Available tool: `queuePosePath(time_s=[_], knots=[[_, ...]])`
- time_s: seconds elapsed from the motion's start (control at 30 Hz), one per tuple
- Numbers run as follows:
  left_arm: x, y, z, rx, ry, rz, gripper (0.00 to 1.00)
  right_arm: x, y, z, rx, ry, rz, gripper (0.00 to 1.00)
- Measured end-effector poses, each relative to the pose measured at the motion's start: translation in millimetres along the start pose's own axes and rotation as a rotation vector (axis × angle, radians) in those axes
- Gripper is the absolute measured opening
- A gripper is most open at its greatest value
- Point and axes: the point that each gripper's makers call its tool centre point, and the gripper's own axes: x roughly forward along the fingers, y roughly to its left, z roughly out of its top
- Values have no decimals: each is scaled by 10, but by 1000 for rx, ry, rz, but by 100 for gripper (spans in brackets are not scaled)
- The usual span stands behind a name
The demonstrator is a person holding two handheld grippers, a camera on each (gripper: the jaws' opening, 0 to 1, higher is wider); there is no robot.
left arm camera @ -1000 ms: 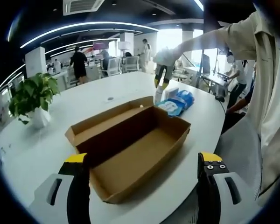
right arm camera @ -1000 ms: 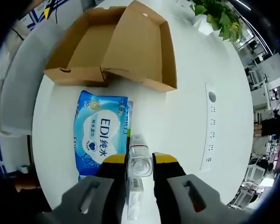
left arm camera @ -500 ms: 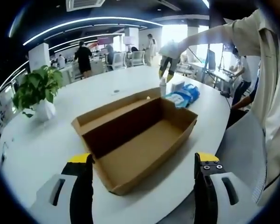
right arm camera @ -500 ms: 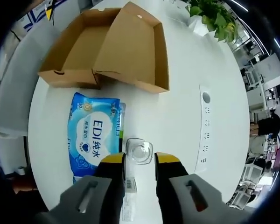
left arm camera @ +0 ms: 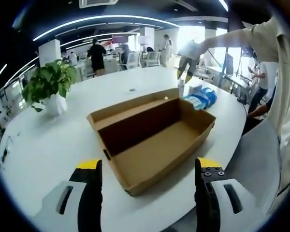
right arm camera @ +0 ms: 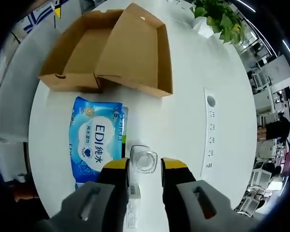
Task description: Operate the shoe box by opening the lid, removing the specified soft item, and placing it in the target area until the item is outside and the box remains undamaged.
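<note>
Shoebox (right arm camera: pixel 111 48) sits open beside the wipes pack (right arm camera: pixel 95 140); both grippers, left (left arm camera: pixel 144 181) and right (right arm camera: pixel 144 166), gape empty, and the bottle (right arm camera: pixel 143 158) beside that pack could topple if nudged.

- A white round table (right arm camera: pixel 183 121) carries everything.
- Open cardboard shoe box (right arm camera: pixel 121 48), lid folded back.
- Blue wipes pack (right arm camera: pixel 95 140) beside it.
- Clear glass bottle (right arm camera: pixel 144 159) upright.
- Potted plant (left arm camera: pixel 48 89) near the far edge.

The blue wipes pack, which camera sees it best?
The right gripper view: the blue wipes pack lies flat and close on the white table, its label showing. In the left gripper view it is a far, small blue shape beyond the open cardboard box.
</note>
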Motion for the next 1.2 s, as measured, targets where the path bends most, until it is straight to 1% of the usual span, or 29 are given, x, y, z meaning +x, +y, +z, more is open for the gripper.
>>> queuePosePath(time_s=[0.1, 0.17, 0.23, 0.3, 0.4, 0.43, 0.5, 0.53, 0.63, 0.73, 0.87, 0.9, 0.97, 1.03, 1.1, 1.13, 1.2], knots=[[6, 45, -41, -15, 17, 13, 72, -41, 8, 50, 12, -17, 0, 24], [16, 86, -87, -19, 38, 28, 68, -58, -9, 85, 28, -31, -13, 24], [25, 128, -120, -18, 53, 47, 62, -83, -34, 112, 39, -39, -27, 25], [31, 169, -135, -25, 57, 64, 57, -106, -78, 145, 73, -55, -49, 25], [33, 237, -127, -71, 45, 103, 48, -126, -122, 212, 167, -89, -60, 24], [36, 259, -104, -95, 26, 121, 43, -131, -130, 257, 189, -110, -60, 24], [40, 287, -110, -142, 18, 136, 38, -140, -127, 366, 248, -160, -58, 25], [41, 300, -123, -152, 21, 143, 36, -144, -123, 407, 261, -176, -56, 26], [46, 327, -170, -167, 37, 161, 32, -147, -122, 555, 338, -228, -71, 26], [37, 375, -210, -207, 45, 185, 28, -132, -118, 637, 384, -243, -85, 24], [29, 413, -268, -254, 58, 209, 19, -94, -146, 723, 469, -259, -108, 22], [29, 418, -278, -258, 59, 213, 18, -83, -153, 743, 482, -261, -114, 22], [37, 417, -296, -301, 52, 219, 14, -46, -139, 794, 495, -260, -118, 22], [48, 420, -320, -333, 55, 222, 13, 10, -115, 851, 505, -259, -117, 22], [65, 435, -352, -345, 63, 228, 12, 69, -111, 904, 539, -265, -117, 22], [69, 437, -365, -355, 67, 230, 11, 135, -136, 915, 564, -261, -116, 22], [74, 447, -385, -380, 72, 239, 9, 190, -163, 922, 590, -254, -127, 23]])
